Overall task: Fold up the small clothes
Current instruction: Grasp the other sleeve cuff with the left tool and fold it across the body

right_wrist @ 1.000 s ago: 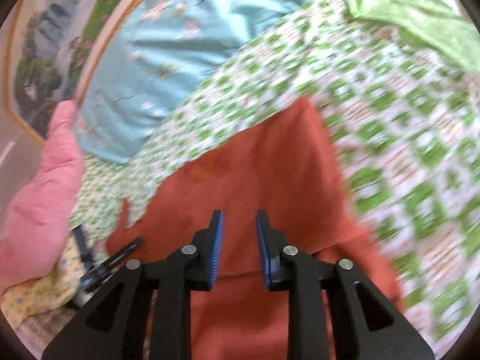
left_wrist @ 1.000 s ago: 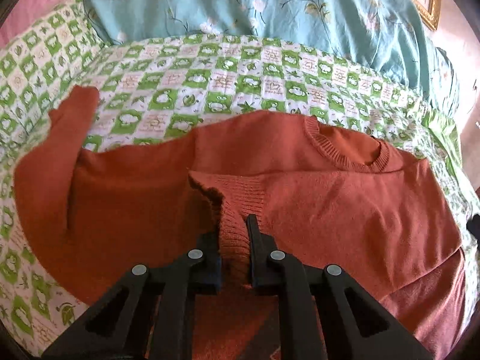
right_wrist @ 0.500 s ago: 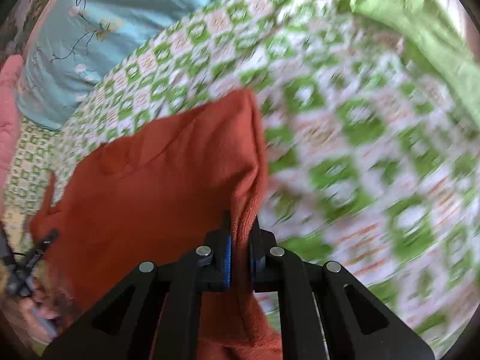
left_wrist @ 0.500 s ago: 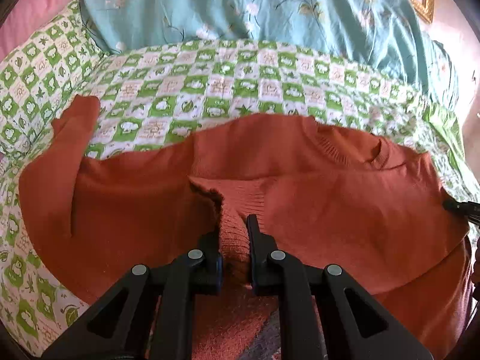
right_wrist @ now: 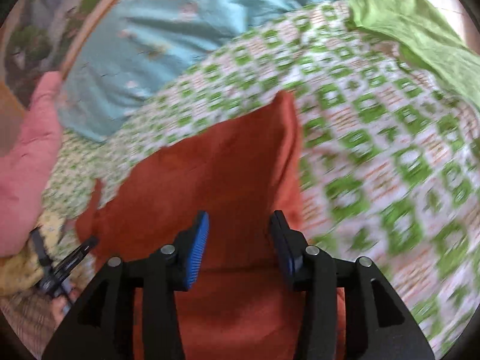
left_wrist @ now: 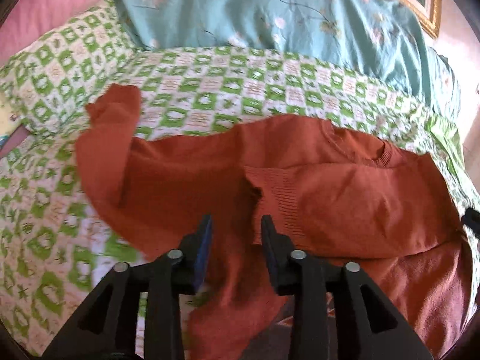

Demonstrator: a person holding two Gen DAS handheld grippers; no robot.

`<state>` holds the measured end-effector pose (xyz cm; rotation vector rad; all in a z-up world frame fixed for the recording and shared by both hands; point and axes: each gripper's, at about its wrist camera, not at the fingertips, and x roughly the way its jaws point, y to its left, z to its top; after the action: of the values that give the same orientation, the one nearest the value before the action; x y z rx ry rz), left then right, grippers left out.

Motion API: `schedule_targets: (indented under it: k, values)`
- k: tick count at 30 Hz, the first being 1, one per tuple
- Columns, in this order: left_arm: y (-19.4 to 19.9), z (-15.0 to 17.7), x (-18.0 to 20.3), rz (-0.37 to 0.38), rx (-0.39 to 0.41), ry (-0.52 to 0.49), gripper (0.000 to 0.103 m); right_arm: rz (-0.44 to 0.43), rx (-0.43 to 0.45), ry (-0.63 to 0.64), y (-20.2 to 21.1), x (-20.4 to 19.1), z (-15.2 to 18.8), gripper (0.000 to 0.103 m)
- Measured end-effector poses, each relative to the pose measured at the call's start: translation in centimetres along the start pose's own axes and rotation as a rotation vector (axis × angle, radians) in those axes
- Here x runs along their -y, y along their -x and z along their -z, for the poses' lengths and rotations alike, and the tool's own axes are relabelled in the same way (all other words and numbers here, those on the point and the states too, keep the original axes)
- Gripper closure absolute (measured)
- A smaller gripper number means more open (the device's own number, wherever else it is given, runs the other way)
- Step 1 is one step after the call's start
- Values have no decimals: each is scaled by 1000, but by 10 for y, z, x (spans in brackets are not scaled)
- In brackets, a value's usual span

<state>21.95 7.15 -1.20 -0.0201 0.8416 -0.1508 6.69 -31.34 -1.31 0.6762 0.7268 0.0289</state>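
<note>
Sweater: the rust-orange sweater (left_wrist: 345, 198) lies across the green-checked bedspread (left_wrist: 210, 90), its lower part folded up over the chest and the ribbed hem (left_wrist: 279, 192) stopping short of the collar (left_wrist: 381, 156).
Left gripper: the left gripper (left_wrist: 236, 225) hovers over the knit just beside the ribbed hem, jaws opening, nothing pinched between them.
Right gripper: the right gripper (right_wrist: 240, 225) hangs above the sweater's right side, jaws opening too, only loose fabric beneath the gap.
Risk, hem: with both grips letting go, that raised hem fold looks springy and could slump back or skew.
Risk, snag: a pad dragging across the knit on the way out could pull the fold crooked.
Risk, sleeve: the left sleeve (left_wrist: 102, 138) lies bunched and unfolded, so the stack may go lopsided.
Edges: the blue floral quilt (left_wrist: 270, 15) walls off the far side, with a pink pillow (left_wrist: 51, 3) at the far left.
Open room: bare bedspread shows beyond the collar and to the sweater's right, plenty for a sleeve fold.
</note>
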Motion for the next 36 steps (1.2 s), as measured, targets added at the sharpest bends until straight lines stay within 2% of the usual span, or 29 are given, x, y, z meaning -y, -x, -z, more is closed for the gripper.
schedule_targets:
  k: [4,6,8,14,18,23,27,31,32,33,34,35,36]
  values:
    - [10,-9,-20,-48,24,36,53,-64,-50,30,-2,-21,19,57]
    - [14,-17,-33,-61,34,62,42,-68,-72,63,-4,-32,27,57]
    - [14,-26,-47,-67,42,92,35,-90,-88,75,-5,-40,34,57]
    - [8,-56,-107,-68,51,234,34,-118,-128,100,-13,-54,46,57]
    - [-18,-74,-151,-63,20,339,34,-130,-162,114,-22,-63,51,57]
    - [-73,-98,-205,-57,-39,488,34,-143,-206,141,-33,-75,56,57]
    - [-119,-116,-242,-1,-97,592,34,-147,-241,144,-42,-79,61,57]
    - [-143,-131,-266,50,-86,668,35,-159,-291,157,-53,-82,68,57]
    - [-145,-133,-267,63,-81,673,36,-166,-298,154,-55,-82,69,57]
    - [-148,-136,-268,80,-78,669,42,-176,-305,146,-57,-82,69,57]
    - [-151,-140,-266,80,-80,649,53,-181,-307,140,-59,-82,70,57]
    - [-155,-144,-263,79,-88,627,86,-186,-309,138,-60,-82,70,57]
    - [-158,-147,-256,79,-102,592,96,-189,-310,139,-60,-84,71,57]
